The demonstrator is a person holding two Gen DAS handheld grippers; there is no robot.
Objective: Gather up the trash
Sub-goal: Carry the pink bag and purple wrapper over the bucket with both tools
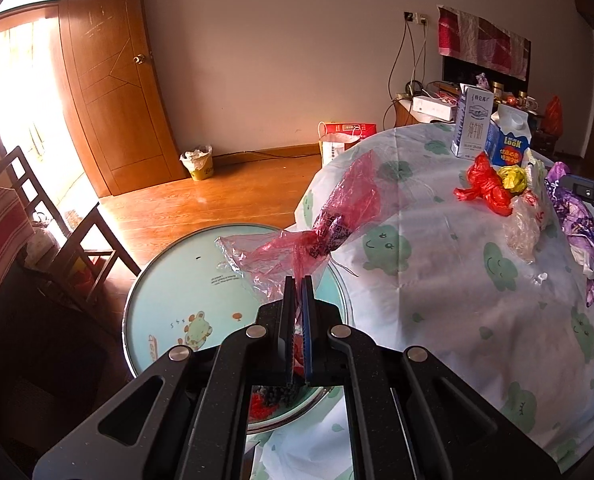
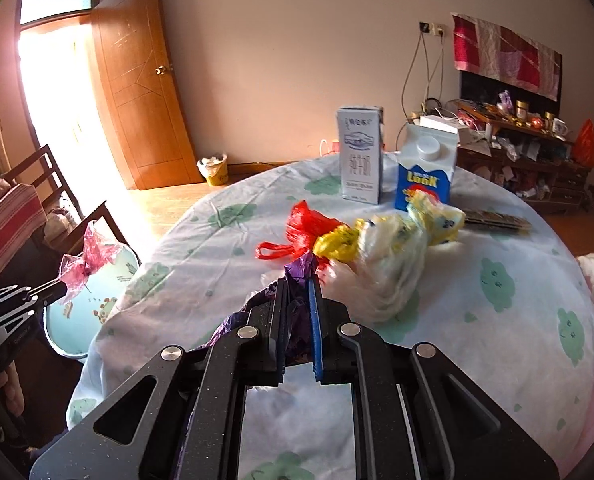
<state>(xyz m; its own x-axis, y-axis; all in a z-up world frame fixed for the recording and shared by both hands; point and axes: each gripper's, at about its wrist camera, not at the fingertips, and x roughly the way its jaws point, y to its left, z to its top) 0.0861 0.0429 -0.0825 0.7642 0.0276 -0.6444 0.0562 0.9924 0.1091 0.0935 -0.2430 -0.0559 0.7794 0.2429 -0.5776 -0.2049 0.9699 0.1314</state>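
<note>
Across the room, bare wooden floor (image 1: 233,196) stretches from the table's curved edge to the open door (image 1: 113,92) and the small yellow bin (image 1: 198,162) by the wall, wide open space apart from a red and white shopping bag (image 1: 343,138) standing near the table. Nearer, the table (image 1: 437,304) under its white cloth with green prints drops off on the left side, and a round stool (image 1: 185,292) with a pale blue cartoon top sits just beside and below that edge. A dark wooden chair (image 1: 57,232) stands beyond the stool, toward the bright doorway.

Two cartons stand upright near the table's far edge: a tall white milk carton (image 2: 359,154) and, just beside it, a shorter blue and white carton (image 2: 427,174). In front of them lies a cluster of crumpled bags: a red bag (image 2: 309,232), a yellow and white bag (image 2: 393,248), all touching.

The left gripper (image 1: 298,280) is clenched on a pink plastic wrapper (image 1: 337,220), held above the stool's top; the wrapper's long axis runs from the fingers up and away toward the table's edge. The right gripper (image 2: 299,280) is clamped on a purple wrapper (image 2: 297,312), which bunches between the fingers and trails down over the cloth to the left.
</note>
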